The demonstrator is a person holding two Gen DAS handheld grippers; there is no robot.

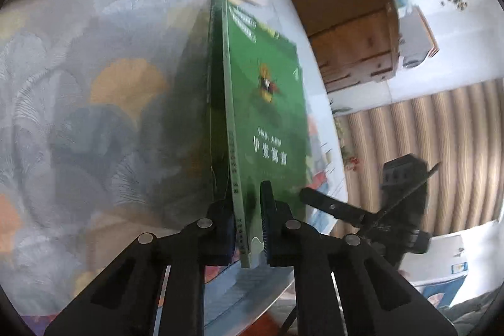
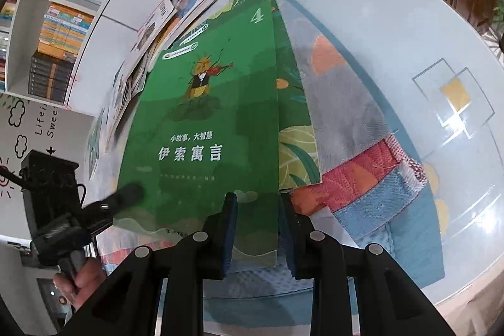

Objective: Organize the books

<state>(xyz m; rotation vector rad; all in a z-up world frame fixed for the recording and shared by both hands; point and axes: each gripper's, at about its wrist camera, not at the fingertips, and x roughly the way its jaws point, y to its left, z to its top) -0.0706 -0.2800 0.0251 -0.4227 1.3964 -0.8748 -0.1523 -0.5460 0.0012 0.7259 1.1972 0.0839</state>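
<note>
Left gripper [image 1: 247, 229]: black two-finger tool, jaws closed narrow, pads pressing both faces of a thin green paperback book [image 1: 267, 103] with a violin-playing insect on its cover and white Chinese title lettering. The grip sits at the book's near edge; in the left wrist view the book stands on edge and runs away toward 12 o'clock, above a pale blue-grey tablecloth [image 1: 94, 115] printed with leaf shapes.

Right gripper [image 2: 256, 229]: black two-finger tool with blue pads, jaws drawn in on the near right corner of the green books. The pads [image 2: 229, 229] bracket the top volume, numbered 4 [image 2: 201, 122], and the grip appears to take in a second green book [image 2: 291, 103] lying just behind it; how many volumes are clamped cannot be told. At 9 o'clock in the right wrist view the left gripper [image 2: 126, 197] meets the same cover's left edge, a hand [image 2: 78, 279] below it.

Surroundings: a loose pile of illustrated children's books [image 2: 176, 11] lies at 11 o'clock, touching the green books' far end. A folded cloth of red, blue and grey patches [image 2: 362, 185] lies at 3 o'clock, on a round glass table [image 2: 409, 21]. A white bookshelf [image 2: 56, 30] filled with books stands at 10 o'clock.
</note>
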